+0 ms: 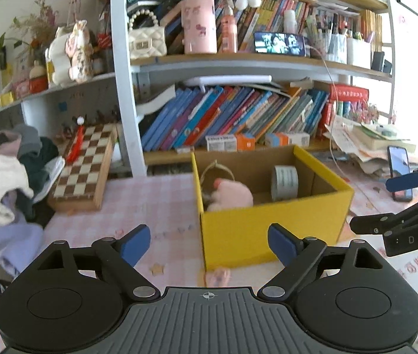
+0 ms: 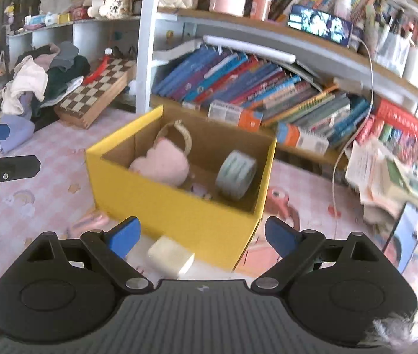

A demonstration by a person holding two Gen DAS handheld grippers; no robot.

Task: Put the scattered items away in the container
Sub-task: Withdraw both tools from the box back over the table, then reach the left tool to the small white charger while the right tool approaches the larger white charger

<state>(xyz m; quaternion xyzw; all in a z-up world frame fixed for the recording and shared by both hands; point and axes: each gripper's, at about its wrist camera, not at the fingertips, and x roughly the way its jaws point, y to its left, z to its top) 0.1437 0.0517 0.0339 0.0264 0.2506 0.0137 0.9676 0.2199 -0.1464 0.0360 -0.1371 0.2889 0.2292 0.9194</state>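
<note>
— Can any lettering be read here?
— Only "DAS", in pale capitals on the black arm of the right gripper [image 1: 402, 203], seen from the left wrist view.
— And the book spines [image 1: 229, 115] on the shelf?
— Printed, but too blurred to read.

A box [image 2: 176, 206] is set on the bench [image 2: 46, 194], before a bookshelf [image 2: 256, 88]. Inside it, a plush toy [image 2: 161, 163] is placed to the left and a roll of tape [image 2: 236, 174] to the right. A small block [image 2: 170, 255] lies just before the box. A chessboard [image 1: 83, 165] and heaped clothes [image 1: 2, 183] are found to the left, a phone [image 1: 399, 177] to the right.
</note>
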